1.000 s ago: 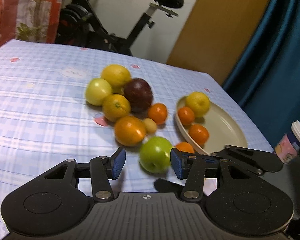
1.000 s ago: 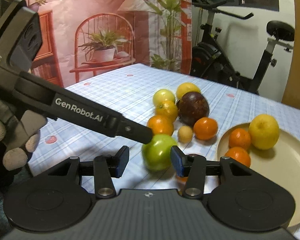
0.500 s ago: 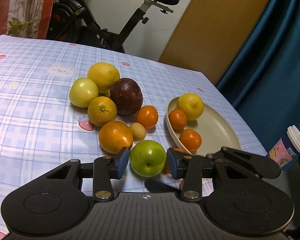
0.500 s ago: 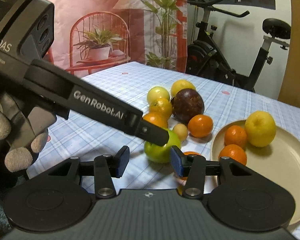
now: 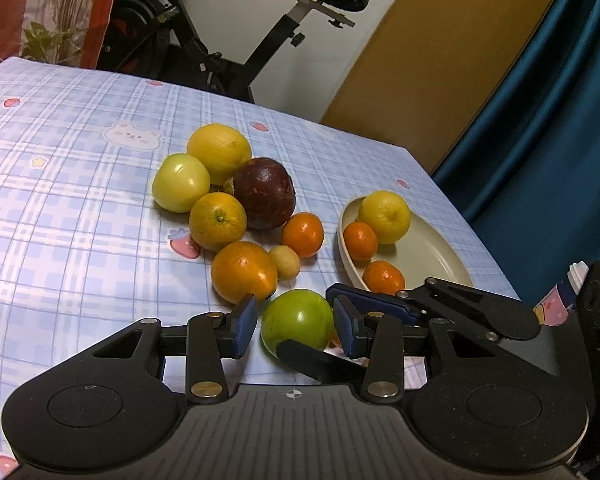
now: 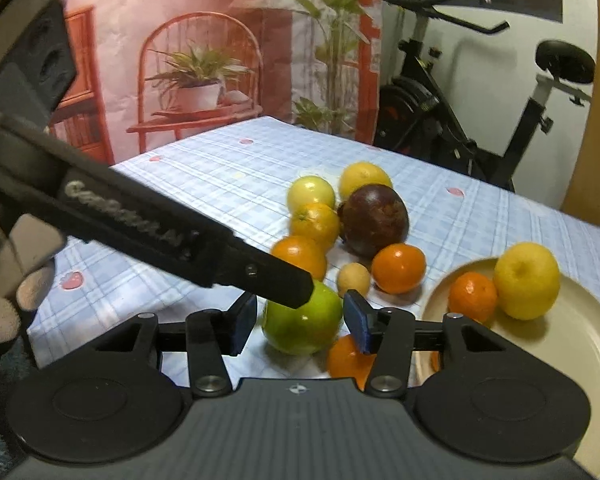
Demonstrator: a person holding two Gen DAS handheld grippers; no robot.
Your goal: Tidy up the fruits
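Down at the near edge of the table, the green apple [image 5: 296, 320] sits on the checked blue cloth [image 5: 80, 200], and both tools are on it at once. The left gripper [image 5: 295, 322] has its blue pads either side of the fruit. Its jaws have just been closing, and now they look snug against the apple's flanks, clamped on it. The right gripper [image 6: 300, 320] comes in across it. One black finger passes in front of the apple and the other behind, seen from the left wrist. Its jaws have just eased a touch wider, with the apple between them and a thin gap at each pad, so no squeeze there. From the right wrist, the left tool's finger lies across the apple's top. A gloved hand [image 6: 4, 300] holds that tool at the frame's left edge.

Just beside the apple, a mandarin [image 6: 348, 360] peeks out under the right tool's pad. Behind the apple sits a big orange [image 5: 244, 272], with a small pale-yellow fruit [image 5: 285, 262] and another mandarin [image 5: 303, 234] next to it. Further back is a tight cluster: a dark purple fruit [image 5: 264, 194], a yellow-orange citrus [image 5: 217, 222], a pale yellow-green apple [image 5: 181, 188] and a yellow citrus [image 5: 219, 152].

Off to the right, the cream plate [image 5: 432, 252] already carries a lemon [image 5: 384, 216] and two mandarins. A printed cup [image 5: 560, 304] shows past the right tool, and an exercise bike [image 5: 220, 52] stands beyond the table.
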